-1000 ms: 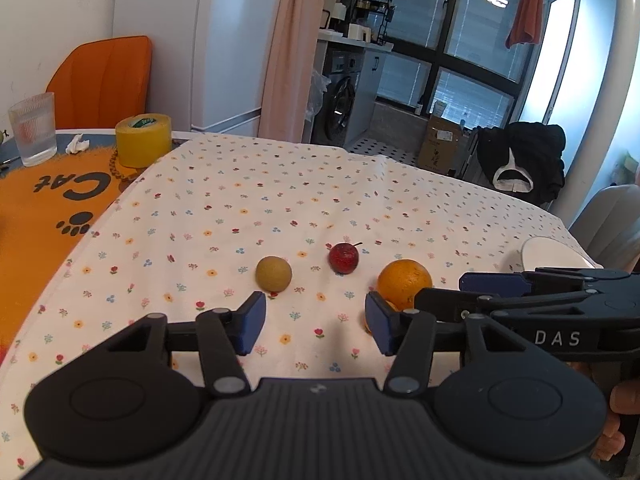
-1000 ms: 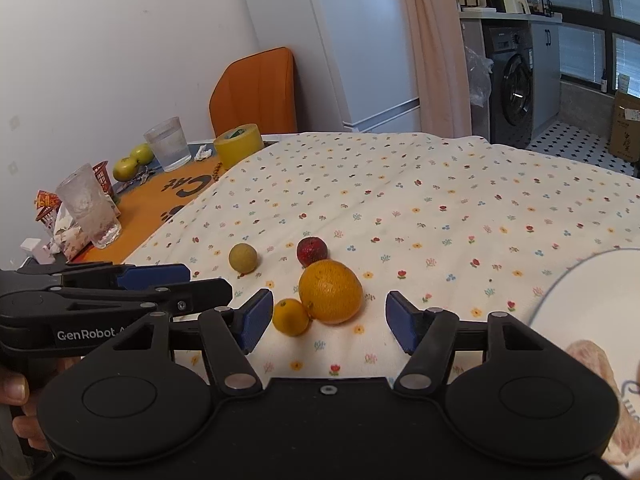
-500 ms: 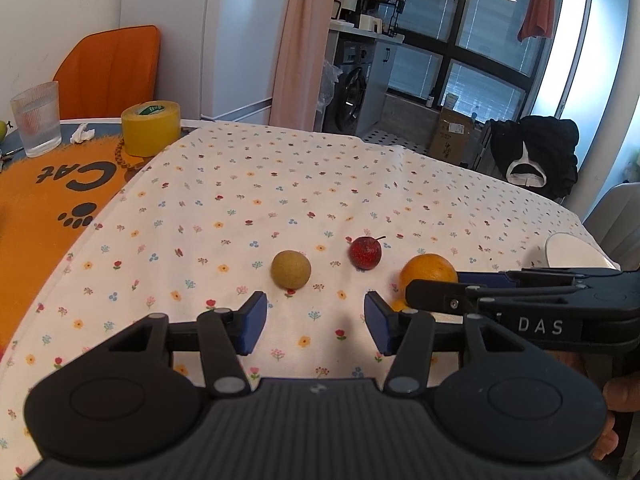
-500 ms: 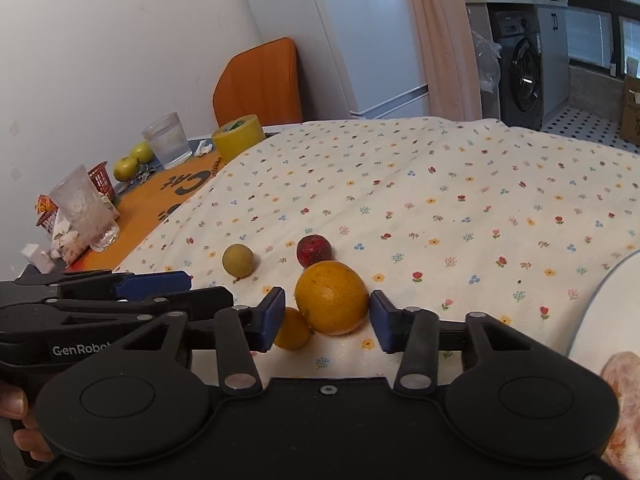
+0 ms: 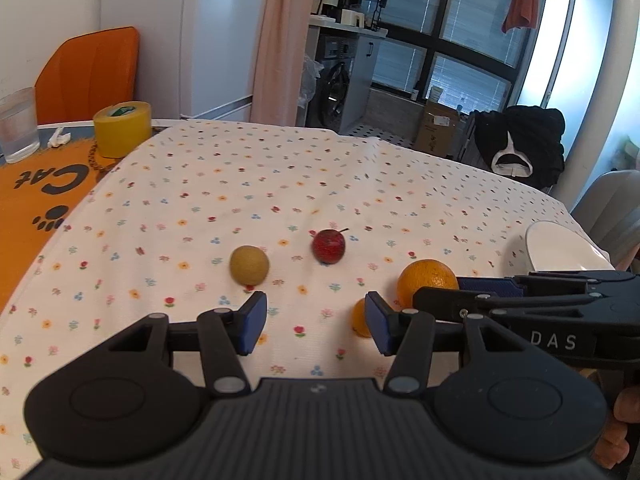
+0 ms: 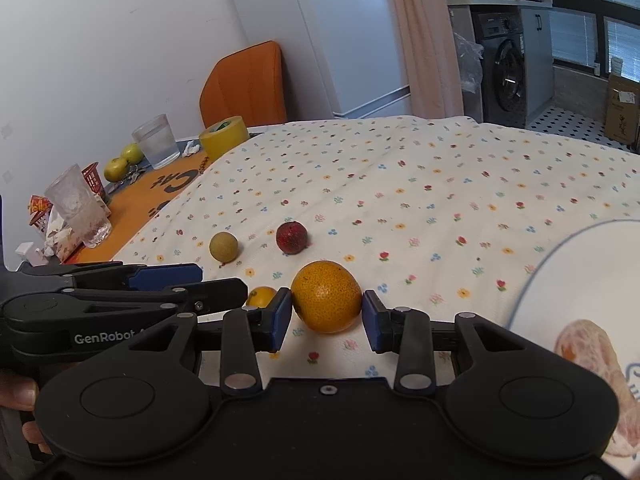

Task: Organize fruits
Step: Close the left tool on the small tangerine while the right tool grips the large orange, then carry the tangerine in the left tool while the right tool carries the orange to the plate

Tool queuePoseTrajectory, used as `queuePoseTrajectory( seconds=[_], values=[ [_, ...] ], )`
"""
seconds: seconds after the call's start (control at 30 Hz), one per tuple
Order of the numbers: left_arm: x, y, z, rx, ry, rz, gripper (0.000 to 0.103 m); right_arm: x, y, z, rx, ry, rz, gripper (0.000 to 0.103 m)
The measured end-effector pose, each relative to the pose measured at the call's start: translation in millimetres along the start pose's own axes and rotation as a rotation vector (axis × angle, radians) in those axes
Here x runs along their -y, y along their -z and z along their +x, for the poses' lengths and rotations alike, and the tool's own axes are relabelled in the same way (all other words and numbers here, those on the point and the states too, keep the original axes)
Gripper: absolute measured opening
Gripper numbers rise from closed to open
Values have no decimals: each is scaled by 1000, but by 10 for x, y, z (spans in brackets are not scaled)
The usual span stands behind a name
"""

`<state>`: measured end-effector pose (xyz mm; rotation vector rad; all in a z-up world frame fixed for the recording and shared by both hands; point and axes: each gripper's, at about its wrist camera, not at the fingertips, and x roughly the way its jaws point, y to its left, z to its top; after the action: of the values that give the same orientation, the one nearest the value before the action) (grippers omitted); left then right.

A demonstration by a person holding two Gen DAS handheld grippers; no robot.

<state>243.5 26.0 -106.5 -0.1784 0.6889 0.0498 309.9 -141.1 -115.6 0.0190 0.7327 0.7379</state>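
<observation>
Left gripper [image 5: 313,323] hovers low, jaws spread wide, nothing between them. Right gripper [image 6: 323,321] sits level, pads just short of closing, fingers [image 6: 25,394] gripping the left handle.

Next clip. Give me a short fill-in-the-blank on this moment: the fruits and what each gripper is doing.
1. The right gripper has its jaws on either side of the large ____.
2. The left gripper is open and holds ____.
3. The fruit with a stem, next to the yellow-green fruit, is ____ in colour.
4. A white ____ with a blue rim lies at the right edge of the right wrist view.

Missing words: orange; nothing; red; plate
</observation>
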Motion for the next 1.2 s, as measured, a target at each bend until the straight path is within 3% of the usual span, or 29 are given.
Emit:
queuePoseTrajectory(
  seconds=[0.5, 0.57, 0.63, 0.67, 0.9, 1.2],
  values=[
    [216, 29, 133, -24, 53, 36, 53, 92, 29, -211, 31, 27, 18, 32],
    [224, 48, 168, -31, 54, 31, 46, 82, 38, -213, 32, 29, 16, 33],
    [215, 53, 199, -38, 57, 24, 24, 71, 43, -214, 31, 29, 12, 33],
    [212, 55, 199, -33, 58, 22, 22, 69, 44, -216, 30, 29, 10, 33],
    [177, 54, 121, -13, 53, 23, 22, 33, 47, -151, 13, 25, -12, 41],
    [70, 80, -10, 0, 40, 7, 22, -82, 106, -28, -34, 32, -51, 40]
  ],
)
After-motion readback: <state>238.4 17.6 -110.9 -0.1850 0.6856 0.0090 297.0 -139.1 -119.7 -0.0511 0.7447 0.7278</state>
